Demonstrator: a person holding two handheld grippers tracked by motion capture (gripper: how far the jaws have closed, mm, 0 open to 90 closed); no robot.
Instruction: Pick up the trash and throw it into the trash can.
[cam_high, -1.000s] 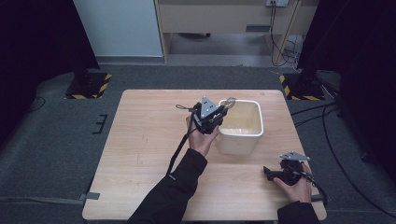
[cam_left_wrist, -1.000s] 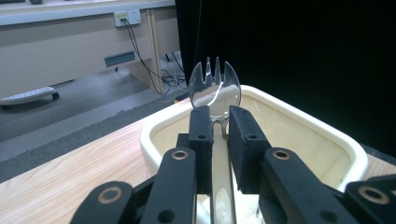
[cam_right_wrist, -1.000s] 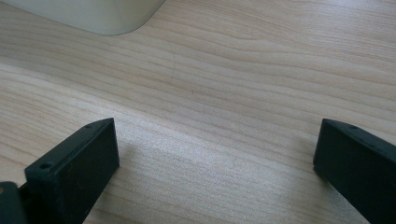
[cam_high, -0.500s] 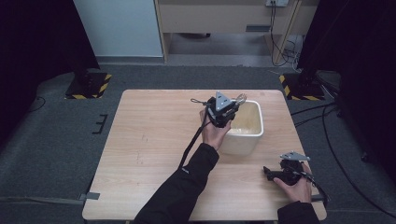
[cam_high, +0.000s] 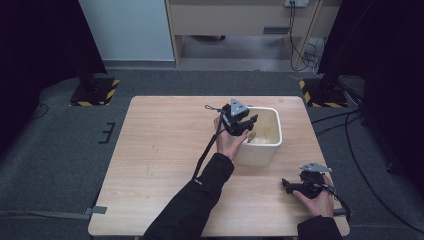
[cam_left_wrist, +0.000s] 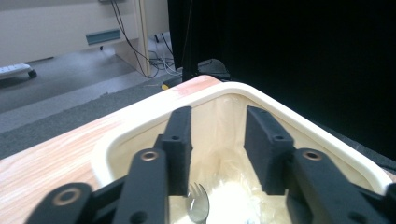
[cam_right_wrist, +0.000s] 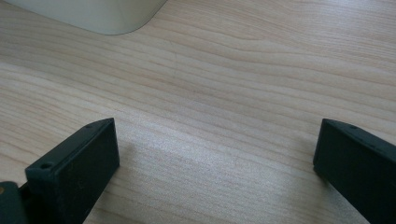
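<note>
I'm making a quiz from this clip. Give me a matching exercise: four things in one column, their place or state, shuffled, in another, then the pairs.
Things:
1. left gripper
2. right gripper
3. fork
4. tub

Places or states:
A. lying inside the tub
B. low at the table's near right corner, jaws wide open
C. standing on the wooden table
D. held over the tub's rim, jaws apart

Pairs: 1-D, 2-B, 3-A, 4-C

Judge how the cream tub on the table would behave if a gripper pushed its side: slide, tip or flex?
The tub sits flat on the smooth wooden table, so it would probably slide. It looks broad and low, so tipping seems unlikely. Its thin rim and nearly empty inside, with just a fork, suggest it is light and may flex slightly.
</note>
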